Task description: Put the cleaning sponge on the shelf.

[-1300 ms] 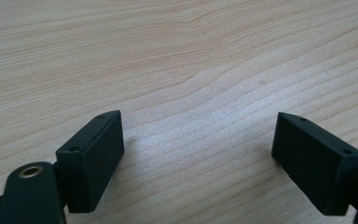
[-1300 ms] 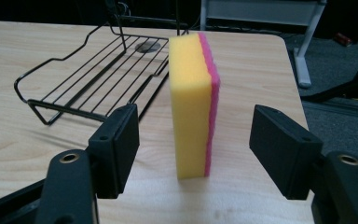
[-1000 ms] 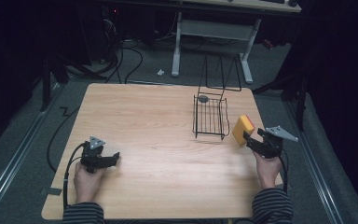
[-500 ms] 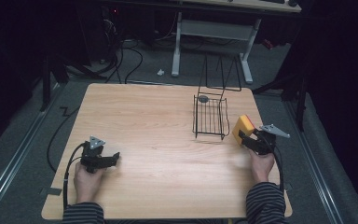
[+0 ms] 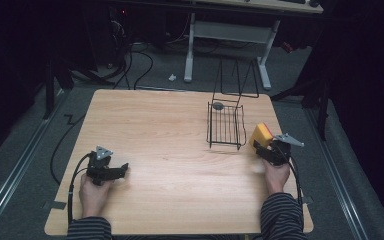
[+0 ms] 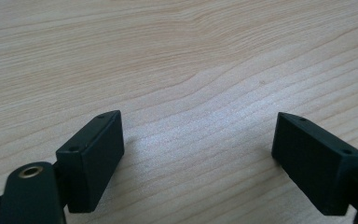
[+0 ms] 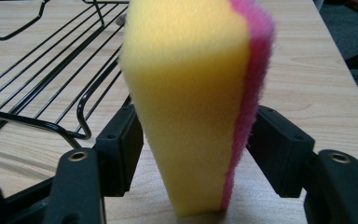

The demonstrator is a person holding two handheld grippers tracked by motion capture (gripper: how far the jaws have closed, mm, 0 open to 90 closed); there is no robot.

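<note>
A yellow sponge [image 5: 261, 136] with a pink scouring face stands upright at the table's right edge, beside the wire basket [image 5: 226, 125]. My right gripper [image 5: 266, 149] has it between its jaws, which have just been closing. In the right gripper view the pads [image 7: 123, 149] press into the sponge [image 7: 191, 88], and my right gripper [image 7: 196, 137] pinches it narrower there. Its lower end is down at the wood. My left gripper [image 5: 123, 169] lies near the front left. In its own view my left gripper [image 6: 198, 140] is open over bare wood.
The black wire basket [image 7: 42, 84] sits on the light wooden table [image 5: 170, 125], its handle raised at the back. A small grey round object [image 5: 218, 105] lies at its far end. Dark floor, cables and a white desk frame [image 5: 230, 30] lie beyond the table.
My right gripper has come down and a little left toward the basket, with the sponge in it. The left gripper has stayed where it was.
</note>
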